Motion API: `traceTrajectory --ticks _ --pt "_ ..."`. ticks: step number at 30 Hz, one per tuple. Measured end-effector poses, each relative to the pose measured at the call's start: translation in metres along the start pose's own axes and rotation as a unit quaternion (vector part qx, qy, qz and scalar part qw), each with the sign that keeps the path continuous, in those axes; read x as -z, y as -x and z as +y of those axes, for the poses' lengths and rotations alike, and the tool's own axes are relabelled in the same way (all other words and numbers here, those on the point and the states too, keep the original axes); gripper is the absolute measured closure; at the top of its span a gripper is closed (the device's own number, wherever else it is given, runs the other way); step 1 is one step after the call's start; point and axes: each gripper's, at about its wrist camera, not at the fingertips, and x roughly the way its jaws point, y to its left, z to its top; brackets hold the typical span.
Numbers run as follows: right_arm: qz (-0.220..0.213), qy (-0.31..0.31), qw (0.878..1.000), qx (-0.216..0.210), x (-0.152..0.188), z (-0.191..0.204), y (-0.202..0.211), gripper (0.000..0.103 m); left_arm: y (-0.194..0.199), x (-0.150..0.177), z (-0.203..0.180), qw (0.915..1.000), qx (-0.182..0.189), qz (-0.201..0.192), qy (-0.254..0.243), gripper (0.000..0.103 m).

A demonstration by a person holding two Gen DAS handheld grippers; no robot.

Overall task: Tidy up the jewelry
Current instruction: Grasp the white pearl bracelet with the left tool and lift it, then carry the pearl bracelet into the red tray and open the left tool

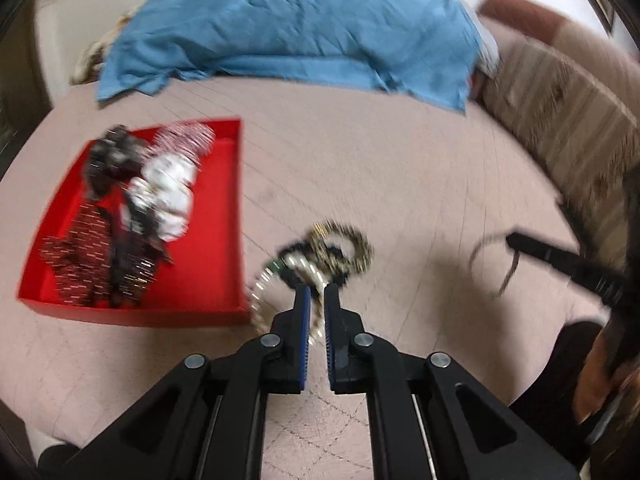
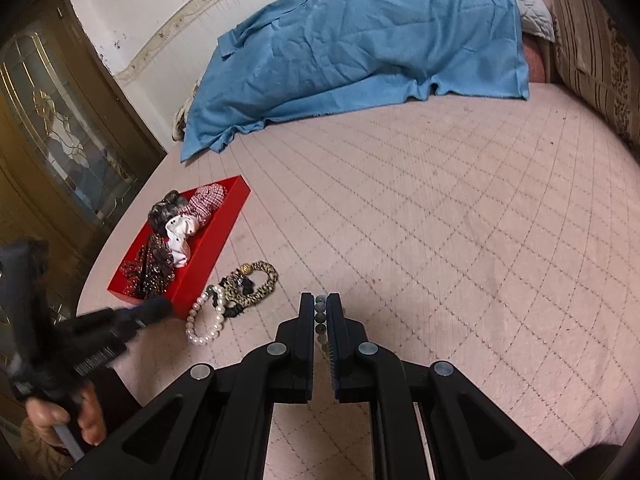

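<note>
Closest to you, your right gripper (image 2: 321, 307) has its jaws nearly together on a string of grey-green beads (image 2: 320, 309), pinched between the blue pads; only a few beads show, and the rest of the strand runs down out of sight, so you cannot tell how much hangs free. In the blurred left wrist view your left gripper (image 1: 315, 292) stands with its jaws narrowly parted, and something pale shows in the gap, but the smear hides whether it is gripped or merely lies behind. Just beyond those tips sits the loose pile on the pink quilt (image 2: 420, 220): a pearl bracelet (image 2: 205, 320), a black tie and a leopard scrunchie (image 2: 252, 280), touching one another and just beside the near wall of the red tray (image 2: 218, 246). The tray already holds several scrunchies (image 2: 180, 232). The risk, as I judge it, is tangling: lift one piece and its neighbours may drag along, or the beads may slip from a shallow pinch. Farther off lie a blue cloth (image 2: 360, 52) and a striped cushion (image 2: 596, 40).
</note>
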Motion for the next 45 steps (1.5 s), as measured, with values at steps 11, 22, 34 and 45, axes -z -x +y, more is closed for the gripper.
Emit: traceTrajectory --ticks 11,22,34,45 --pt "0.012 -0.022 1.0 -0.01 0.004 -0.016 -0.013 0.096 -0.042 0.011 -0.01 0.9991 -0.004 0.037 -0.022 0.08" --pt "-0.001 -0.01 1.0 -0.014 -0.004 -0.006 -0.002 0.096 -0.002 0.0 0.0 0.9999 0.012 0.001 0.004 0.094" --pt "-0.012 0.028 0.999 -0.031 -0.026 0.031 0.01 0.096 0.083 -0.017 0.058 0.9929 0.034 -0.075 0.085 0.093" --pt "0.005 0.06 0.995 -0.075 -0.059 0.093 -0.015 0.096 0.097 -0.038 0.153 0.9816 -0.016 -0.103 0.16 0.093"
